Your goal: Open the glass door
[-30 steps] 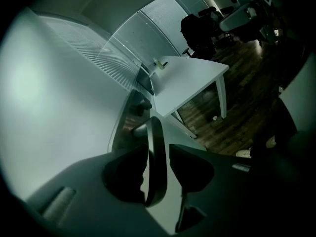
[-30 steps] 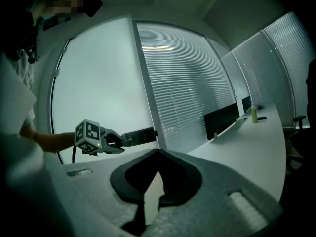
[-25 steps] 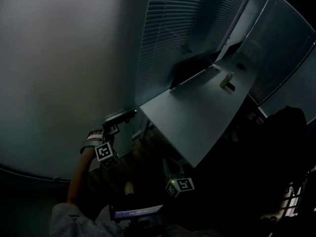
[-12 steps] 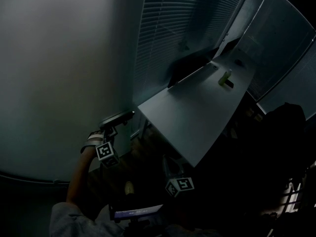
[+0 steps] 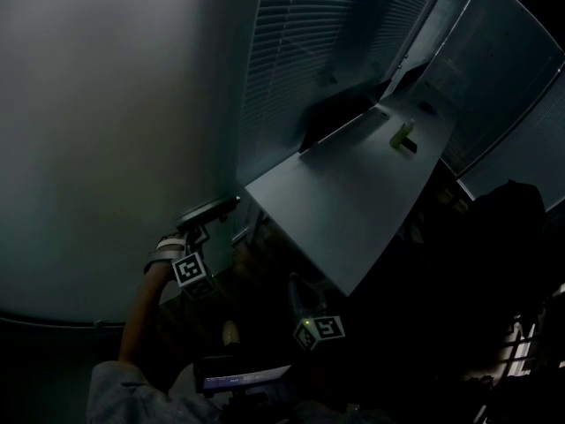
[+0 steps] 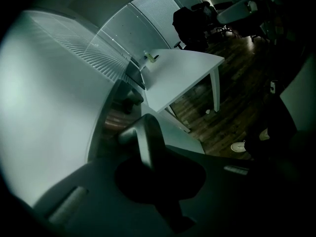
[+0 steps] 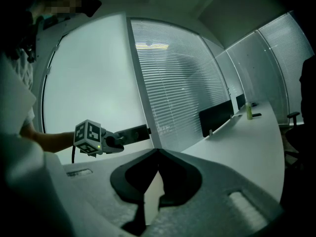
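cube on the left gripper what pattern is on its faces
Black-and-white square markers on the cube, clearest in the right gripper view.

The left gripper (image 7: 118, 138) and right gripper (image 7: 157, 153) carry black-and-white marker cubes (image 5: 190, 269); the sleeve (image 5: 119, 387) is grey.

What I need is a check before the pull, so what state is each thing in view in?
left gripper: jaws just closed, now shut on the door handle.
door handle: gripped, roughly level.
right gripper: jaws together, nothing between them.
glass door: looks closed.
blinds: lowered.
bottle: upright on the desk.
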